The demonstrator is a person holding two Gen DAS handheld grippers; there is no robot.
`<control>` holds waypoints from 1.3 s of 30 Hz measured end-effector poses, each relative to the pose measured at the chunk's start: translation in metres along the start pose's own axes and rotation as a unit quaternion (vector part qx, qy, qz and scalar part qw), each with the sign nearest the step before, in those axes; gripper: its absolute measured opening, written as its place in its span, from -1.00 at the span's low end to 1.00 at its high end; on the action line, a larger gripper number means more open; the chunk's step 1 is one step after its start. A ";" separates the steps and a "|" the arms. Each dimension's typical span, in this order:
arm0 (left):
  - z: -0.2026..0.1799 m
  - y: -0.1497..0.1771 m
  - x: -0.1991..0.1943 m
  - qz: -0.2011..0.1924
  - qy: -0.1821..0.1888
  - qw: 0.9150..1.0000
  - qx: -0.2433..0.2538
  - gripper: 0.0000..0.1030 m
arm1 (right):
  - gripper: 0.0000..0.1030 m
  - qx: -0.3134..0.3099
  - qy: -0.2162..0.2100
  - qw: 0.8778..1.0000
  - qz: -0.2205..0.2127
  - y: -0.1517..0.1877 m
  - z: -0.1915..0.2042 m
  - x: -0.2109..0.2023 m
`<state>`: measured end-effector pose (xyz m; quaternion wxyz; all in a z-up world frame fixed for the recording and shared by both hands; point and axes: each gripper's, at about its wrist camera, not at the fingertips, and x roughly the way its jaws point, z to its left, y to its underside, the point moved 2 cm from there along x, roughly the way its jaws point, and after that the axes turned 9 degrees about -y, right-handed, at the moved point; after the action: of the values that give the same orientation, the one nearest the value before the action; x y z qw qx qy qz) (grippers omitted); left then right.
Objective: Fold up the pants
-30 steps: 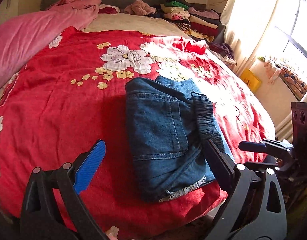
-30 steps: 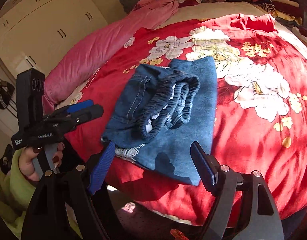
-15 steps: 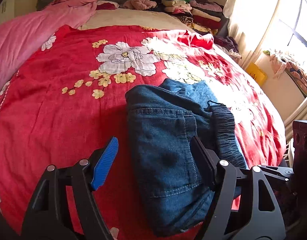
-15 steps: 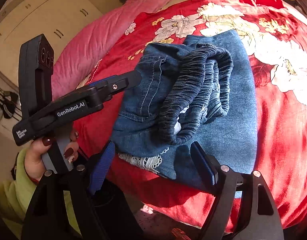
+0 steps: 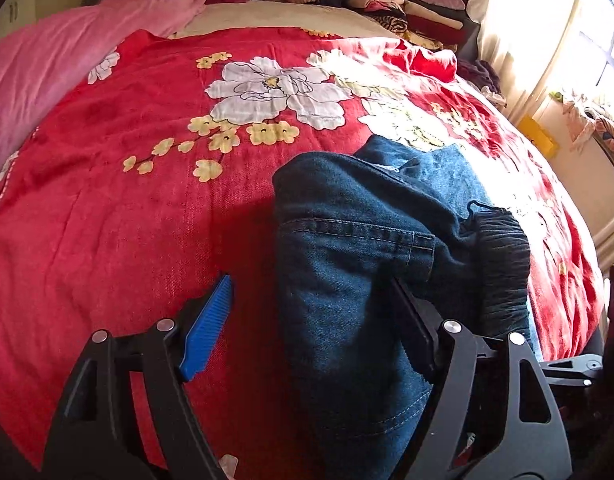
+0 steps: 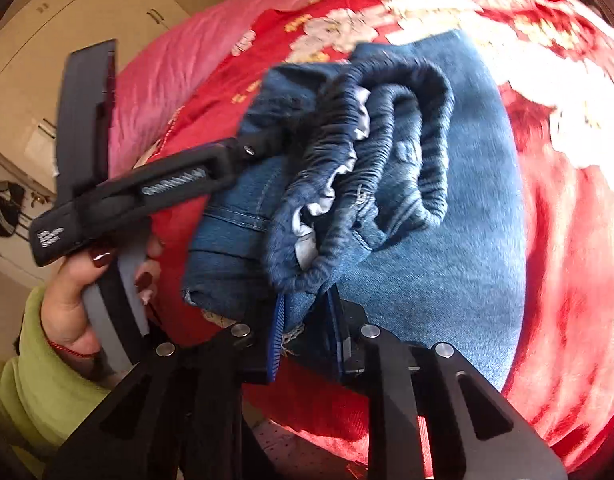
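The folded blue denim pants (image 5: 359,256) lie on the red floral bedspread (image 5: 127,220) near the bed's front edge; the gathered elastic waistband (image 6: 379,152) faces the right wrist camera. My left gripper (image 5: 311,324) is open, its jaws astride the near left edge of the pants. It also shows in the right wrist view (image 6: 263,144), reaching in from the left against the pile. My right gripper (image 6: 307,320) is shut on the near edge of the pants.
A pink quilt (image 5: 47,64) lies along the bed's left side. A stack of folded clothes (image 5: 399,4) sits at the headboard. A curtained window (image 5: 547,20) is on the right. Wardrobe doors (image 6: 79,12) stand beyond the bed.
Both grippers have moved in onto the pants. The right gripper's jaws went from open to closed on the near edge. The left gripper's jaws now straddle the pants' left edge.
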<state>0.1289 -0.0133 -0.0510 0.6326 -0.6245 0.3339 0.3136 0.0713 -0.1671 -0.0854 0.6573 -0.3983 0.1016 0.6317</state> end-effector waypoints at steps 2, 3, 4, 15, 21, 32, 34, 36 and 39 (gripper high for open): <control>-0.001 0.001 -0.003 -0.004 -0.003 1.000 0.003 0.35 | -0.60 -0.005 0.001 1.000 0.001 0.000 0.002 -0.003; -0.001 0.001 -0.003 -0.004 -0.002 1.000 0.002 0.35 | -0.55 -0.005 0.002 1.000 0.000 0.000 0.004 -0.006; -0.001 0.001 -0.005 -0.005 -0.002 1.000 -0.001 0.35 | -0.37 -0.006 -0.001 1.000 -0.002 -0.001 0.007 -0.008; 0.002 -0.001 -0.029 -0.027 0.010 0.999 -0.015 0.43 | 0.50 -0.091 0.082 0.990 -0.075 -0.003 0.029 -0.069; 0.003 -0.002 -0.041 -0.040 0.006 0.999 -0.014 0.50 | 0.51 -0.096 0.113 0.983 -0.108 -0.011 0.021 -0.091; 0.006 -0.003 -0.065 -0.062 0.003 0.998 -0.020 0.73 | 0.80 -0.089 0.137 0.975 -0.152 -0.017 0.015 -0.123; 0.007 -0.003 -0.070 -0.066 0.004 0.998 -0.022 0.73 | 0.80 -0.092 0.141 0.973 -0.156 -0.018 0.016 -0.127; 0.009 -0.002 -0.076 -0.070 0.003 0.997 -0.025 0.81 | 0.88 -0.096 0.148 0.971 -0.162 -0.018 0.017 -0.131; 0.011 -0.001 -0.084 -0.076 0.003 0.997 -0.026 0.81 | 0.89 -0.103 0.155 0.968 -0.169 -0.018 0.020 -0.135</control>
<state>0.0813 -0.0007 0.0179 0.6370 -0.6655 0.2789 0.2714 0.0559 -0.2533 0.0213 0.6863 -0.5681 0.0677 0.4490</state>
